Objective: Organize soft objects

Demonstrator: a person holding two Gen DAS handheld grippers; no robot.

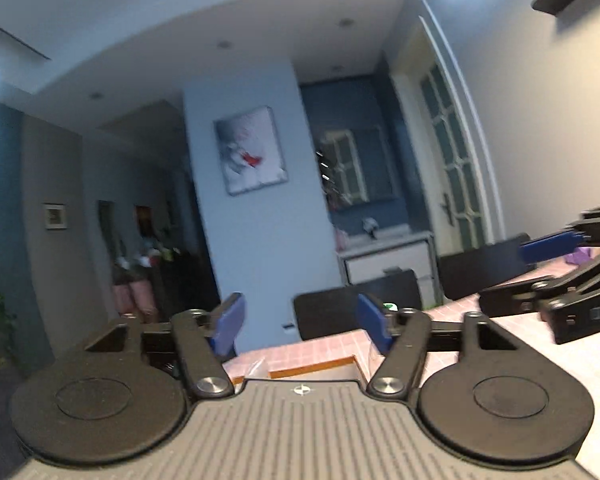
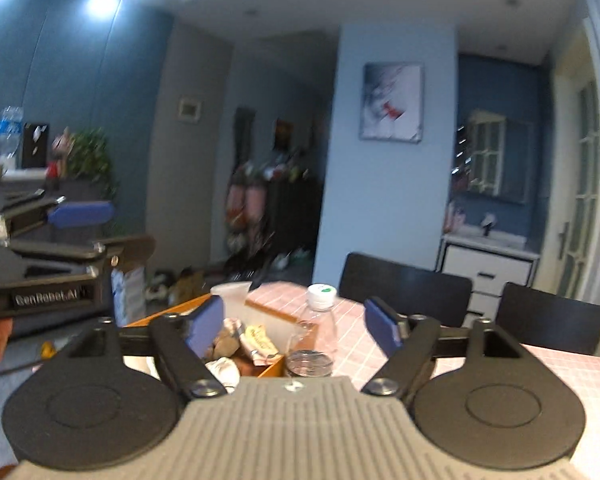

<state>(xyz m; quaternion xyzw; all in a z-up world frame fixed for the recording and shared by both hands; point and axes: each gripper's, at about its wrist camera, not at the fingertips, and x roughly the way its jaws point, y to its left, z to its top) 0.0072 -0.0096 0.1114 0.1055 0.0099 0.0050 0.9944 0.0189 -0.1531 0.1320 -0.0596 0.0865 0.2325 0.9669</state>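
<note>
An orange-walled box stands on the pink checked table and holds several soft items, among them a white one and a cream one. My right gripper is open and empty, raised above the box's near side. My left gripper is open and empty, held above the box's edge. The left gripper also shows at the left of the right wrist view. The right gripper shows at the right of the left wrist view.
A clear plastic bottle with a white cap and a glass jar stand beside the box. A white cup sits behind it. Black chairs line the table's far side. A purple item lies far right.
</note>
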